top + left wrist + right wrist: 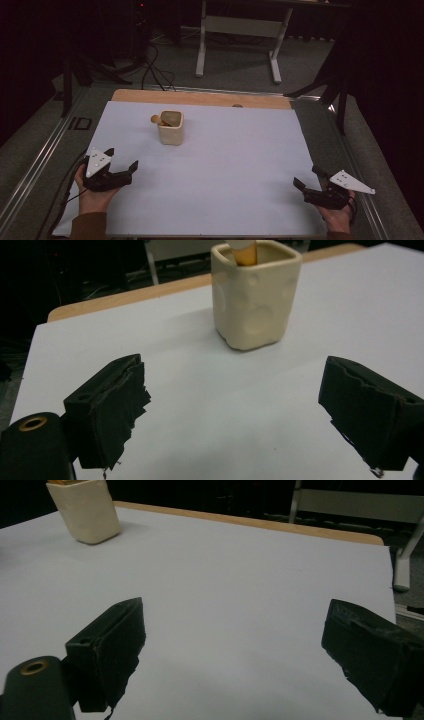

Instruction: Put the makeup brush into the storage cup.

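Observation:
A cream square cup (170, 128) stands upright on the white sheet (225, 165), toward the back left. An orange-and-tan wooden item (156, 119) sticks out of it, leaning over its left rim. In the left gripper view the cup (256, 292) stands ahead of the jaws, with the wooden item (245, 251) rising from it. My left gripper (121, 159) rests at the front left, open and empty (235, 415). My right gripper (309, 177) lies at the front right, open too (235, 655). The cup (86, 510) is far off at the upper left of the right gripper view.
The sheet covers a wooden tabletop (200, 97) whose bare strip shows along the back. Grey floor, cables (152, 75) and a white table frame (240, 35) lie beyond. Metal rails (35, 160) run along both sides of the table.

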`<state>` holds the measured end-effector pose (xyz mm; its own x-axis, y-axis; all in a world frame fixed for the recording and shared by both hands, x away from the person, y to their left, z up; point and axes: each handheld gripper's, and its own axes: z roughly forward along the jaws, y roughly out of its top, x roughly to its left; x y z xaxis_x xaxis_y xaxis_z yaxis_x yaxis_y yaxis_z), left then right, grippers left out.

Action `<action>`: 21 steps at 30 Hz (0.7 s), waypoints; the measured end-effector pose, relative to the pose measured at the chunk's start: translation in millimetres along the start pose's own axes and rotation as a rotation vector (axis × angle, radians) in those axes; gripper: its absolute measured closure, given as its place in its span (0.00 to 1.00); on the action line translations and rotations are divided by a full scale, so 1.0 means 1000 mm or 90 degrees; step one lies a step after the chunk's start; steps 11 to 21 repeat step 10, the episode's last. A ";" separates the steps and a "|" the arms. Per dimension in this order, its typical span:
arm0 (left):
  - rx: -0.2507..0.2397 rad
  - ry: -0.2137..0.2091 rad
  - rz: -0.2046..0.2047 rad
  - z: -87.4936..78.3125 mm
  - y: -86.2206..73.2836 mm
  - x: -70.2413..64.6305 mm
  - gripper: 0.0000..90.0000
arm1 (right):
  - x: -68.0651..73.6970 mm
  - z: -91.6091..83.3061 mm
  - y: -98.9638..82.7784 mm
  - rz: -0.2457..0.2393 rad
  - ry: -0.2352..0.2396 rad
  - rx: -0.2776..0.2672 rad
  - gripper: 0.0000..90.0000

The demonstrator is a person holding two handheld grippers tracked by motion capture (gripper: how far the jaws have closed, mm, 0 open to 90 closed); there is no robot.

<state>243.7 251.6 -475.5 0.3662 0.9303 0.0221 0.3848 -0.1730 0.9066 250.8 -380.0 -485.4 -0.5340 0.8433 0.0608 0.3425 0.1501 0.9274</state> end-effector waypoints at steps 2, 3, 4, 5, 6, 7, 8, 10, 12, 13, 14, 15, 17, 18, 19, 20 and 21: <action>-0.005 0.000 -0.005 -0.001 -0.001 0.001 0.13 | -0.001 -0.001 0.000 0.002 -0.007 -0.004 0.11; -0.004 0.003 -0.004 -0.003 -0.001 0.002 0.13 | -0.001 -0.001 0.000 0.002 -0.008 -0.004 0.11; -0.005 0.002 -0.005 -0.003 -0.001 0.002 0.13 | -0.001 -0.001 0.000 0.002 -0.008 -0.003 0.11; -0.006 0.000 -0.004 -0.002 -0.001 0.002 0.13 | -0.001 -0.001 0.000 0.002 -0.009 -0.003 0.11; -0.006 -0.001 -0.003 -0.002 -0.001 0.001 0.13 | 0.000 -0.001 0.000 -0.001 -0.013 -0.004 0.11; -0.005 -0.002 -0.002 -0.001 -0.001 0.001 0.13 | 0.000 -0.001 0.000 -0.003 -0.014 -0.004 0.11; -0.002 -0.003 -0.002 0.000 -0.002 0.001 0.13 | 0.000 -0.001 0.000 -0.003 -0.015 -0.004 0.11; 0.000 -0.002 -0.001 0.000 -0.002 0.001 0.12 | 0.000 -0.001 0.000 -0.004 -0.017 -0.004 0.11; 0.000 -0.002 -0.001 0.000 -0.002 0.001 0.12 | 0.000 -0.001 0.000 -0.004 -0.017 -0.004 0.11; 0.000 -0.002 -0.001 0.000 -0.002 0.001 0.12 | 0.000 -0.001 0.000 -0.004 -0.017 -0.004 0.11; 0.000 -0.002 -0.001 0.000 -0.002 0.001 0.12 | 0.000 -0.001 0.000 -0.004 -0.017 -0.004 0.11; 0.000 -0.002 -0.001 0.000 -0.002 0.001 0.12 | 0.000 -0.001 0.000 -0.004 -0.017 -0.004 0.11; 0.000 -0.002 -0.001 0.000 -0.002 0.001 0.12 | 0.000 -0.001 0.000 -0.004 -0.017 -0.004 0.11; 0.000 -0.002 -0.001 0.000 -0.002 0.001 0.12 | 0.000 -0.001 0.000 -0.004 -0.017 -0.004 0.11; 0.000 -0.002 -0.001 0.000 -0.002 0.001 0.12 | 0.000 -0.001 0.000 -0.004 -0.017 -0.004 0.11; 0.000 -0.002 -0.001 0.000 -0.002 0.001 0.12 | 0.000 -0.001 0.000 -0.004 -0.017 -0.004 0.11; 0.000 -0.002 -0.001 0.000 -0.002 0.001 0.12 | 0.000 -0.001 0.000 -0.004 -0.017 -0.004 0.11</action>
